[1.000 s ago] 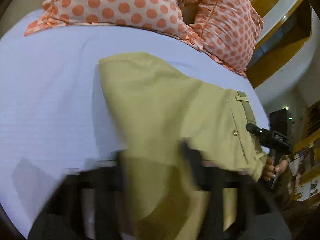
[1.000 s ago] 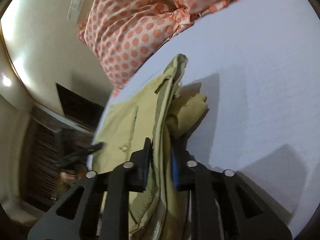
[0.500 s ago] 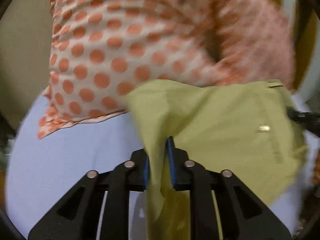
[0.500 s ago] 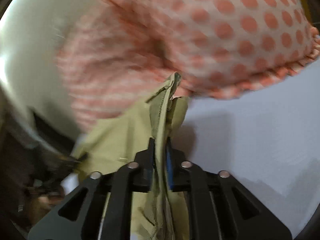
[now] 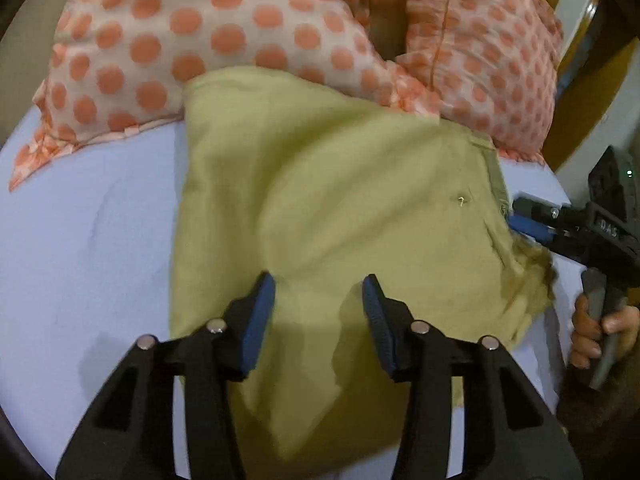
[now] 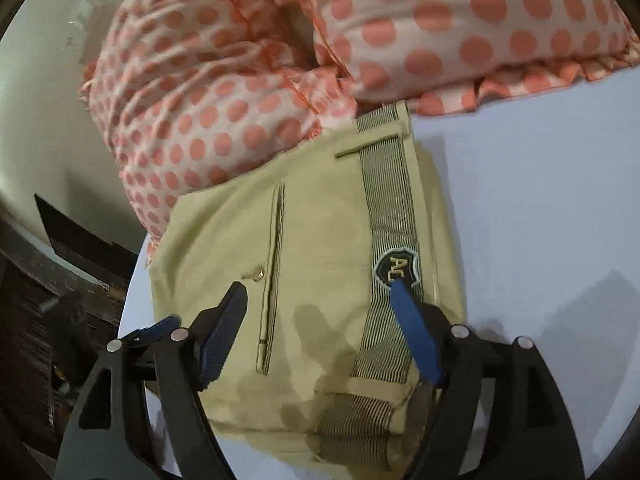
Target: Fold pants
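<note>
The khaki pants (image 5: 332, 208) lie folded into a compact stack on the pale blue bed sheet (image 5: 88, 240), their far edge against the pillows. My left gripper (image 5: 319, 304) is open and empty just above the near edge of the pants. In the right wrist view the pants (image 6: 320, 248) show a striped waistband (image 6: 386, 208) with a dark label and a buttoned back pocket. My right gripper (image 6: 320, 304) is open and empty over the waistband end. It also shows at the right in the left wrist view (image 5: 536, 220).
Two orange polka-dot pillows (image 5: 224, 28) (image 6: 224, 100) lie at the head of the bed, touching the pants. The bed sheet (image 6: 540, 208) extends to the right of the pants. A wooden bed frame (image 5: 576, 60) and dark furniture (image 6: 60, 280) stand beyond the bed edge.
Both grippers were shut on the pants and carried the fold toward the pillows. Now both have opened and let go, and the pants lie flat on the sheet.
</note>
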### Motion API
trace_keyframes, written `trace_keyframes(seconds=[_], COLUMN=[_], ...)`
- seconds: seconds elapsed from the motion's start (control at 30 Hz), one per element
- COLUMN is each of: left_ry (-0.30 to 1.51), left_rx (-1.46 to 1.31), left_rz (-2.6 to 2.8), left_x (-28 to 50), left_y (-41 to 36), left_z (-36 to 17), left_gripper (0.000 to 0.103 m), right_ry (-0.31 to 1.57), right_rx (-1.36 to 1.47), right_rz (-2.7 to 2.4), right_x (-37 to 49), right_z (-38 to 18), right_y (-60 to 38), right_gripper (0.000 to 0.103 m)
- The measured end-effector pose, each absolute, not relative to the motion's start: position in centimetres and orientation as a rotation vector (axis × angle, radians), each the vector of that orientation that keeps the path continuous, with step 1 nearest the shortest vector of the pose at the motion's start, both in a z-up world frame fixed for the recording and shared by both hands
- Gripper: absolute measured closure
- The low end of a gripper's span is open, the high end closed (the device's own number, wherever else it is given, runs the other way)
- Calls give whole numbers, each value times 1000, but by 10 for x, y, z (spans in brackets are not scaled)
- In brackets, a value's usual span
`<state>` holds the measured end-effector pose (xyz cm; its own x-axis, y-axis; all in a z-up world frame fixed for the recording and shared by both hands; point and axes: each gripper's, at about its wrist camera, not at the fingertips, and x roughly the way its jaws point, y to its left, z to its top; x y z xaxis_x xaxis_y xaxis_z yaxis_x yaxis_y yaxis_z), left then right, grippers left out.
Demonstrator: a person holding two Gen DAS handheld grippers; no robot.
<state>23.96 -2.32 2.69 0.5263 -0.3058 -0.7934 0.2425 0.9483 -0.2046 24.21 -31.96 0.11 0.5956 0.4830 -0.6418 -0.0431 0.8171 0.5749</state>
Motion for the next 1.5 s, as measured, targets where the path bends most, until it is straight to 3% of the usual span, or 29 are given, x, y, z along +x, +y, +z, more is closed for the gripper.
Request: trace_keyframes(seconds=[0.03, 0.07, 0.1, 0.13, 0.17, 0.23, 0.4, 0.6, 1.5], left_ry=[975, 978, 962, 931, 904, 853, 907, 938, 912], left_rx=[-65, -61, -56, -42, -24, 42, 89, 60, 47], left_rz=[-308, -283, -274, -263, -250, -170, -83, -89, -74], left_x=[235, 223, 211, 193, 180, 138, 84, 75, 68], left_y=[-24, -23, -21, -18, -15, -11, -12, -16, -16], left_z=[29, 35, 41, 48, 53, 61, 42, 20, 7], left_gripper=[56, 45, 37, 21, 9, 2, 2, 2, 2], right_ry=[904, 896, 868, 833, 788, 742, 812, 854, 835], right_rx=[527, 464, 408, 363, 315, 242, 200, 67, 18], right_rz=[276, 205, 180, 177, 171, 155, 236, 92, 29], right_x=[236, 222, 208, 191, 168, 125, 82, 80, 70], right_z=[7, 17, 26, 34, 42, 47, 11, -15, -23], right_y=[-318, -312, -305, -300, -293, -274, -242, -212, -208], right_gripper=[25, 23, 15, 1, 1, 1, 1, 1, 1])
